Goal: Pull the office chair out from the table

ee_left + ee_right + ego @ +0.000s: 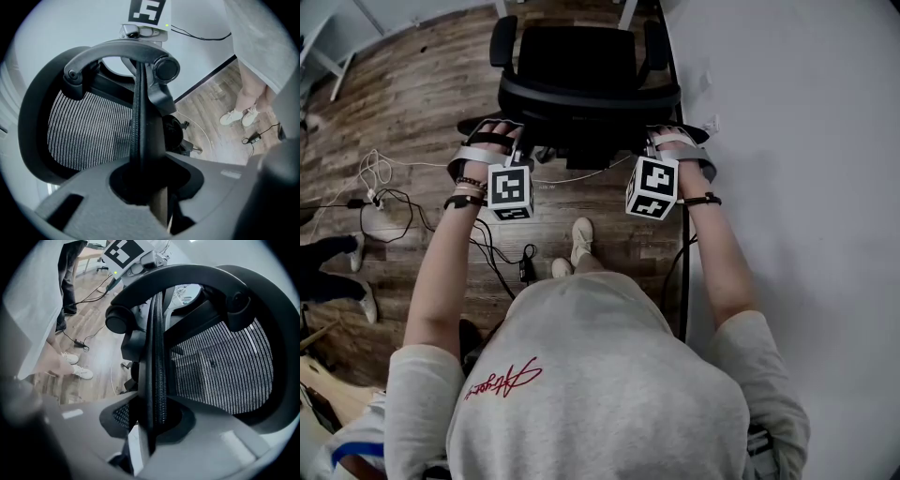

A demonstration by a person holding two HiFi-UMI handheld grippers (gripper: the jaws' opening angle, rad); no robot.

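Observation:
A black office chair (577, 66) with a mesh back stands on the wood floor just left of the white table (787, 141). Its backrest faces me. My left gripper (499, 133) is shut on the backrest's left rim, and my right gripper (664, 139) is shut on its right rim. In the left gripper view the backrest frame (140, 108) runs straight down between the jaws of the left gripper (145, 187). The right gripper view shows the same on the other side: the rim (157, 348) is pinched by the right gripper (151, 423). Both views show the mesh (89, 136) and the curved top bar (187, 275).
Cables (389, 202) and a power adapter (525, 272) lie on the floor at the left, behind the chair. My own shoes (579, 239) stand close behind its base. Another person's dark shoes (337, 248) are at the far left.

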